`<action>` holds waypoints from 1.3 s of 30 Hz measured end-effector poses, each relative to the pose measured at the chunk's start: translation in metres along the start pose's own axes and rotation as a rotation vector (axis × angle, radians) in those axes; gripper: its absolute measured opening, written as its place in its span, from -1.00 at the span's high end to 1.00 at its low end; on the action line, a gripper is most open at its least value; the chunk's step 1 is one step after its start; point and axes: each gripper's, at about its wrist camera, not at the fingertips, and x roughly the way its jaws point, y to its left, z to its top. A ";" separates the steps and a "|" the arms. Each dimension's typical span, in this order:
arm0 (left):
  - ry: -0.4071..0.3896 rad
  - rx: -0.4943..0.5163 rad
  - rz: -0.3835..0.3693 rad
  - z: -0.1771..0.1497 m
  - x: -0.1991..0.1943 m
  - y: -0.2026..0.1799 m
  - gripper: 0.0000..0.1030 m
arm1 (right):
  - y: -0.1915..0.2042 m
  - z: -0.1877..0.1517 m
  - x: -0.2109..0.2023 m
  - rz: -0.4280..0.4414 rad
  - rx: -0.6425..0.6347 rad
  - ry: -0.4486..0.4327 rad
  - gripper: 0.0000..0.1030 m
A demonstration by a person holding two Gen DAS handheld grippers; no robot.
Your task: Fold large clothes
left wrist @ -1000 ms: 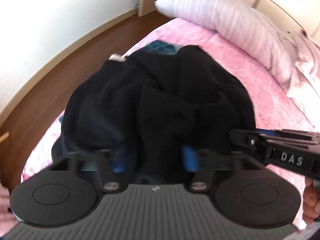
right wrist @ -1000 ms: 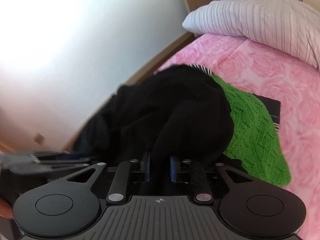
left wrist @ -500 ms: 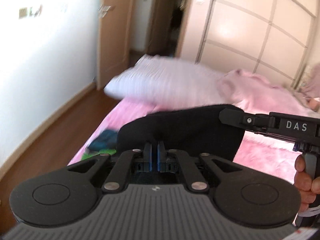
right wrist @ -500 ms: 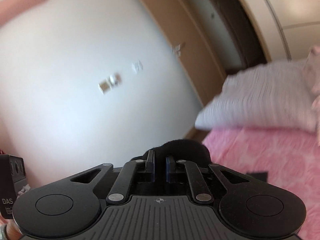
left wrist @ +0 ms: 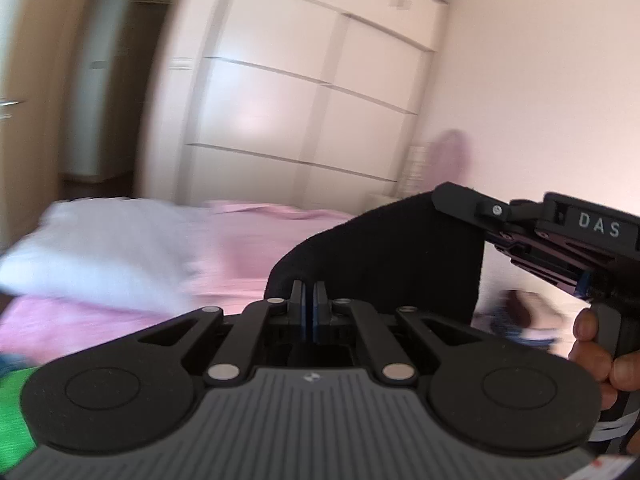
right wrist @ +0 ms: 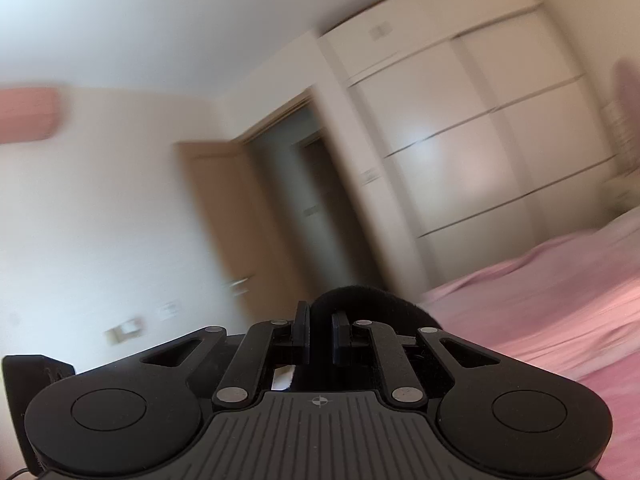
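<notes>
A black garment (left wrist: 384, 256) is lifted high above the pink bed (left wrist: 240, 256). My left gripper (left wrist: 309, 286) is shut on its edge, and the cloth stretches right to the other gripper. In the left wrist view my right gripper (left wrist: 444, 196) shows from the side, a hand (left wrist: 600, 352) on its handle. In the right wrist view my right gripper (right wrist: 321, 314) is shut on a rounded fold of the black garment (right wrist: 360, 300). Most of the cloth hangs below, out of sight.
A white pillow (left wrist: 92, 252) lies at the bed's far left. A green knit garment (left wrist: 12, 412) peeks in at the lower left. A cream wardrobe (left wrist: 304, 112) and a wooden door (right wrist: 224, 216) stand behind. Pink bedding (right wrist: 540, 304) fills the right.
Both grippers have risen from the pile on the bed, lifting the black garment. My left gripper, open a second ago, has shut on the cloth. Both views now tilt up toward the wardrobe.
</notes>
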 end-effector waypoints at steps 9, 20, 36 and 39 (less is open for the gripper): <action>0.228 0.028 -0.089 -0.045 0.089 -0.154 0.40 | -0.114 -0.029 -0.050 -0.468 -0.088 0.456 -0.39; 0.709 0.058 0.032 -0.168 0.106 -0.138 0.09 | -0.182 -0.108 -0.151 -0.665 0.145 0.776 -0.39; 0.747 0.273 -0.072 -0.165 0.082 -0.137 -0.19 | -0.138 -0.143 -0.139 -0.768 0.143 0.806 -0.39; 0.757 0.274 -0.081 -0.169 0.079 -0.129 -0.19 | -0.131 -0.150 -0.139 -0.783 0.148 0.804 -0.39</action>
